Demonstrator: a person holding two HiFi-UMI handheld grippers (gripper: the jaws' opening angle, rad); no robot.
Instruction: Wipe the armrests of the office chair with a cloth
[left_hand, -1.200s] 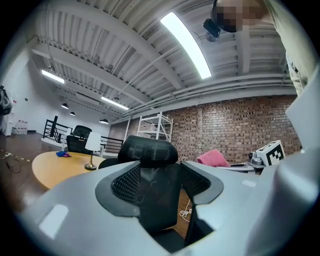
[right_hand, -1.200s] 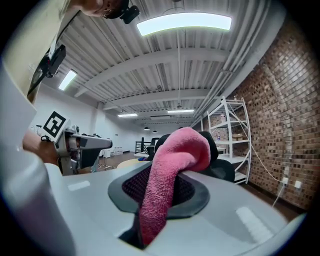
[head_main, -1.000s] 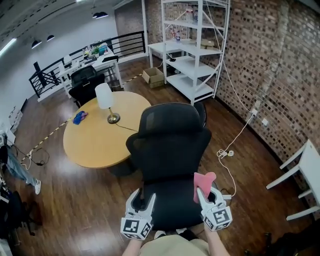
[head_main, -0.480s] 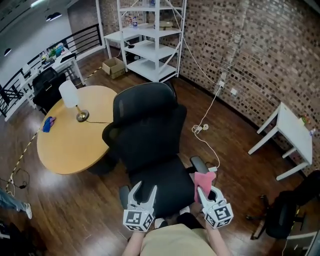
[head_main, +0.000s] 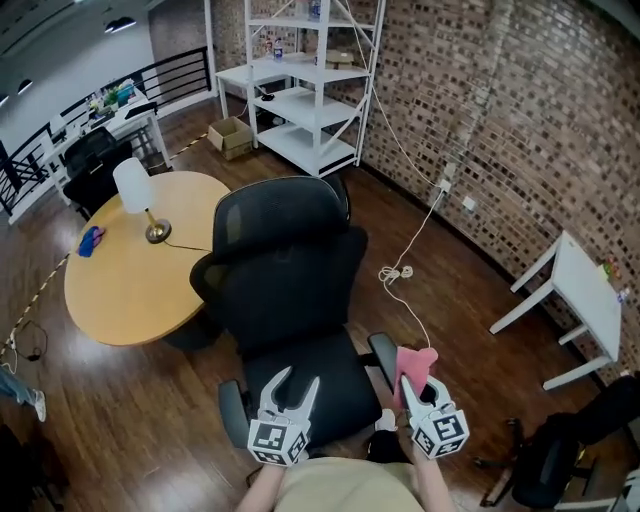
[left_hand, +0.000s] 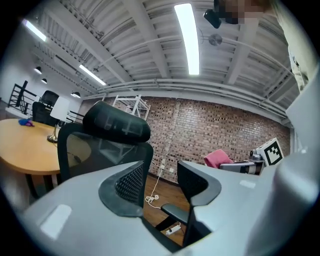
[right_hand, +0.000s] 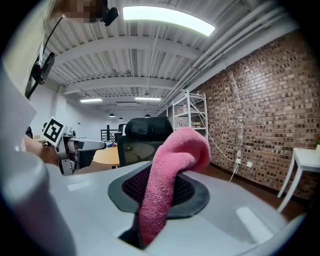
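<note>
The black office chair stands in front of me with its back toward me. Its right armrest and left armrest flank the seat. My right gripper is shut on a pink cloth, just behind the right armrest. In the right gripper view the cloth is clamped between the jaws and flops over their tips. My left gripper hovers over the rear of the seat. Its jaws are closing with nothing between them, and past them the left gripper view shows the chair back and an armrest.
A round wooden table with a lamp stands left of the chair. White shelving lines the brick wall behind. A white cable lies on the floor. A white table and another black chair are at the right.
Both grippers have come down and forward toward the chair's seat and armrests. The left jaws have narrowed. The pink cloth stays in the right gripper.
</note>
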